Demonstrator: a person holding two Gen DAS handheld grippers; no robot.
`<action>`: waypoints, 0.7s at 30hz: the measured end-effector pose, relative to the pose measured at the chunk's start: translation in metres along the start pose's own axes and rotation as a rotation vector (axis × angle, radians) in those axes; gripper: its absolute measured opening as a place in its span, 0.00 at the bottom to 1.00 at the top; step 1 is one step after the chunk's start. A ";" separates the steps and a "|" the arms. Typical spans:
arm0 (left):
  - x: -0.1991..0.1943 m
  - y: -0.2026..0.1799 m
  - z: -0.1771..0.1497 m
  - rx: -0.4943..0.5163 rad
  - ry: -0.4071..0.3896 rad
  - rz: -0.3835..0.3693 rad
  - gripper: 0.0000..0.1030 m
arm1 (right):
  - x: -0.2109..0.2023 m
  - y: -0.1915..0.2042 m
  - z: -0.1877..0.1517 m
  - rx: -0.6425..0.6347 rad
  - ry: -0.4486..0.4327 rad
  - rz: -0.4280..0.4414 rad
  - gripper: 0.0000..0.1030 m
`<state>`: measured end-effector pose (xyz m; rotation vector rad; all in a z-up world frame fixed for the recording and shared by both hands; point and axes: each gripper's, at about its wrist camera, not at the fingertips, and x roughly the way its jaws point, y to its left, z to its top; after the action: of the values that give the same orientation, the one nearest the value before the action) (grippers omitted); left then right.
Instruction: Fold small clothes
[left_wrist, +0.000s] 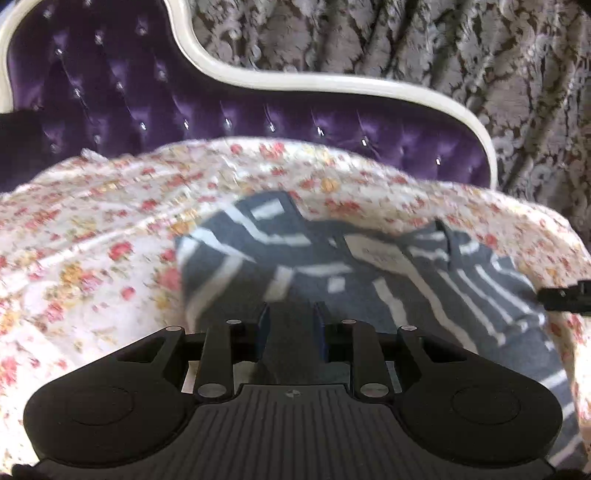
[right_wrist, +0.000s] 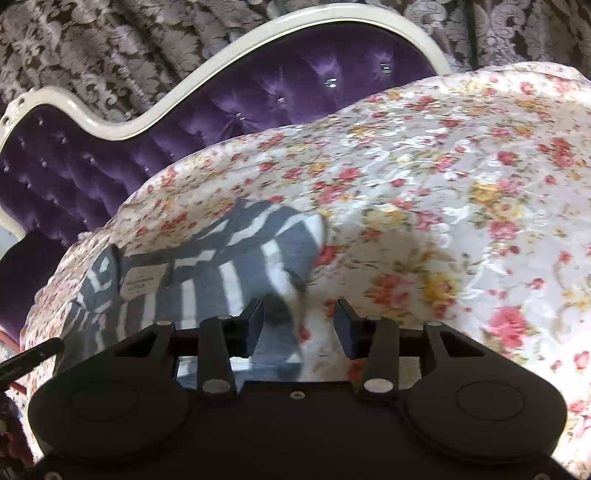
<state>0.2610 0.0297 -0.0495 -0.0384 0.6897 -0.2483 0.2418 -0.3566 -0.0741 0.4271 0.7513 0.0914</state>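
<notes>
I see lots of open room on the white bedspread with red and yellow flowers (right_wrist: 461, 177), to the right of the grey top with white stripes (right_wrist: 236, 266). Behind, the tall purple padded headboard with a cream frame (left_wrist: 258, 122) blocks my way.

Motion blurs the striped garment (left_wrist: 369, 280); its label's (right_wrist: 144, 282) print is unreadable.

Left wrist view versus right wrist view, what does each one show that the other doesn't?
Only the left wrist view shows the left gripper, jaws slightly apart over the grey striped garment. Only the right wrist view shows the right gripper, open at the garment's edge, and a wide stretch of floral bedspread. Both show the garment, its label, the bedspread, the purple tufted headboard and patterned curtain.
</notes>
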 end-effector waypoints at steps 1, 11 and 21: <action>0.004 -0.001 0.000 0.008 0.019 -0.007 0.25 | 0.004 0.004 -0.001 -0.013 0.012 -0.005 0.51; 0.013 -0.002 -0.004 0.021 0.075 -0.014 0.29 | 0.000 0.025 -0.019 -0.139 0.094 -0.049 0.16; 0.016 -0.005 -0.004 0.033 0.091 -0.028 0.40 | 0.007 0.017 0.007 -0.072 -0.035 -0.075 0.45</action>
<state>0.2696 0.0213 -0.0618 -0.0049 0.7762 -0.2897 0.2529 -0.3421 -0.0670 0.3306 0.7268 0.0404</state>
